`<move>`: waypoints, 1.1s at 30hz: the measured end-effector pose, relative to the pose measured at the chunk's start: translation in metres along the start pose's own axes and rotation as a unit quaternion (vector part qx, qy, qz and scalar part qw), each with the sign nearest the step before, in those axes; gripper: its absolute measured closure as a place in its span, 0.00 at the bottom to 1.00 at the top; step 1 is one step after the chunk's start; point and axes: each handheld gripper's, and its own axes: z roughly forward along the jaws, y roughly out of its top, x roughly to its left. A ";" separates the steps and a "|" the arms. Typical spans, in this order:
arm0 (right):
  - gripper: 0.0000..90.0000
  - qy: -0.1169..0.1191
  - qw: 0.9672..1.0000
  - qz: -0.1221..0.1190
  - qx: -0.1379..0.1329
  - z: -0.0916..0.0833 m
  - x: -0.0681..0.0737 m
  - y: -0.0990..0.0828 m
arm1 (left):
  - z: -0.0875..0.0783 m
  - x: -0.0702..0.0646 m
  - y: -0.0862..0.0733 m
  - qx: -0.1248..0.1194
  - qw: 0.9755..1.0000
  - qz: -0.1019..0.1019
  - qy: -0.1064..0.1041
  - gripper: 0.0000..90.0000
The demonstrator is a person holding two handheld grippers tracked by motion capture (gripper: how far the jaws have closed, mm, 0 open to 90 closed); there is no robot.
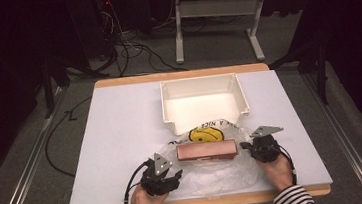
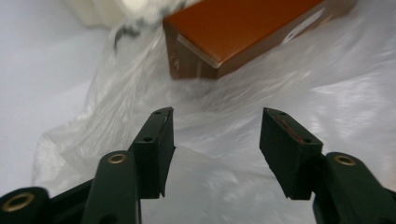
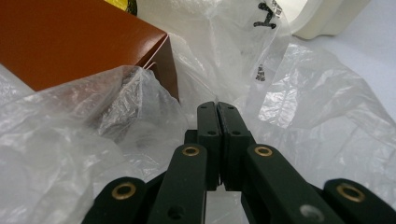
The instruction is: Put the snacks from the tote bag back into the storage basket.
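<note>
Near table's front edge lies a clear plastic bag (image 1: 210,164) w/ yellow smiley print (image 1: 206,135) & black lettering, readable part: "A NICE"; rest too crumpled to read. Brown box (image 1: 207,151) sits on the bag, just in front of white tray (image 1: 204,102); label on box too small to read. Left gripper (image 1: 163,176) at bag's left front corner, jaws spread, nothing between them, bag film below. Right gripper (image 1: 253,146) by box's right end, jaws pressed together; can't tell if they pinch film. Both hands low, striped sleeves at the table edge.
</note>
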 end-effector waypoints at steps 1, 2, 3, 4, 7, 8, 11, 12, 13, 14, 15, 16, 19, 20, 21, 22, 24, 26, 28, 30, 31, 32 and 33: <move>0.99 0.001 1.000 -0.002 0.001 0.000 0.000 -0.001 | 0.003 0.001 -0.001 0.005 1.000 0.001 0.006 0.51; 0.99 0.001 1.000 -0.003 0.002 0.000 0.000 -0.001 | 0.006 0.002 -0.002 0.012 1.000 0.002 0.014 0.53; 0.99 -0.001 1.000 -0.005 0.000 0.000 0.000 -0.003 | 0.009 0.004 -0.004 0.011 1.000 0.005 0.015 0.61; 0.99 -0.001 1.000 -0.005 0.000 0.000 0.000 -0.003 | 0.009 0.004 -0.004 0.011 1.000 0.005 0.015 0.67; 0.99 -0.006 1.000 -0.013 -0.001 -0.001 -0.002 -0.008 | 0.007 0.011 -0.004 0.019 0.999 0.019 0.032 0.92; 0.99 -0.006 1.000 -0.013 -0.001 -0.001 -0.002 -0.008 | 0.007 0.011 -0.004 0.019 0.999 0.019 0.032 0.98; 0.99 -0.011 1.000 -0.013 -0.004 -0.003 -0.005 -0.011 | 0.007 0.018 -0.001 0.031 0.998 0.022 0.042 1.00; 0.99 -0.012 1.000 -0.012 -0.005 -0.004 -0.007 -0.013 | 0.007 0.021 -0.001 0.032 0.998 0.022 0.055 1.00; 0.99 -0.012 1.000 -0.012 -0.005 -0.004 -0.007 -0.013 | 0.007 0.021 -0.001 0.032 0.998 0.022 0.055 1.00; 0.99 -0.014 1.000 -0.011 -0.009 -0.004 -0.007 -0.014 | 0.006 0.024 -0.003 0.024 0.998 0.014 0.057 1.00; 0.99 -0.016 1.000 -0.013 -0.009 -0.004 -0.007 -0.015 | 0.006 0.024 -0.003 0.024 0.998 0.014 0.057 1.00; 1.00 -0.018 1.000 -0.016 -0.009 -0.005 -0.008 -0.015 | 0.006 0.026 -0.004 0.019 0.998 0.009 0.058 1.00; 1.00 -0.020 1.000 -0.015 -0.007 -0.005 -0.010 -0.016 | 0.005 0.032 -0.008 0.008 0.999 -0.014 0.051 1.00; 1.00 -0.021 1.000 -0.013 -0.007 -0.006 -0.010 -0.017 | 0.005 0.032 -0.008 0.007 0.999 -0.017 0.049 1.00; 1.00 -0.022 1.000 -0.015 -0.007 -0.006 -0.010 -0.017 | 0.004 0.032 -0.008 0.008 0.999 -0.017 0.049 1.00; 1.00 -0.022 1.000 -0.015 -0.007 -0.006 -0.010 -0.017 | 0.004 0.032 -0.008 0.008 0.999 -0.017 0.049 1.00; 0.99 -0.021 1.000 -0.015 -0.007 -0.007 -0.010 -0.017 | 0.003 0.031 -0.007 0.008 0.999 -0.017 0.046 0.99; 0.98 -0.015 1.000 -0.011 -0.007 -0.009 -0.009 -0.017 | -0.003 0.031 -0.005 -0.011 0.999 -0.021 0.032 0.93; 0.96 -0.011 1.000 -0.013 -0.009 -0.010 -0.009 -0.016 | -0.010 0.029 0.000 -0.034 0.999 -0.019 0.024 0.85; 0.95 -0.007 1.000 -0.015 -0.014 -0.013 -0.007 -0.015 | -0.017 0.026 0.010 -0.062 0.997 -0.018 0.028 0.74; 0.94 -0.007 1.000 -0.015 -0.014 -0.014 -0.006 -0.014 | -0.018 0.026 0.013 -0.067 0.997 -0.019 0.031 0.71; 0.94 -0.007 1.000 -0.015 -0.014 -0.014 -0.006 -0.014 | -0.018 0.026 0.013 -0.067 0.997 -0.019 0.031 0.68; 0.94 -0.006 1.000 -0.016 -0.013 -0.014 -0.006 -0.013 | -0.018 0.026 0.017 -0.072 0.996 -0.023 0.037 0.68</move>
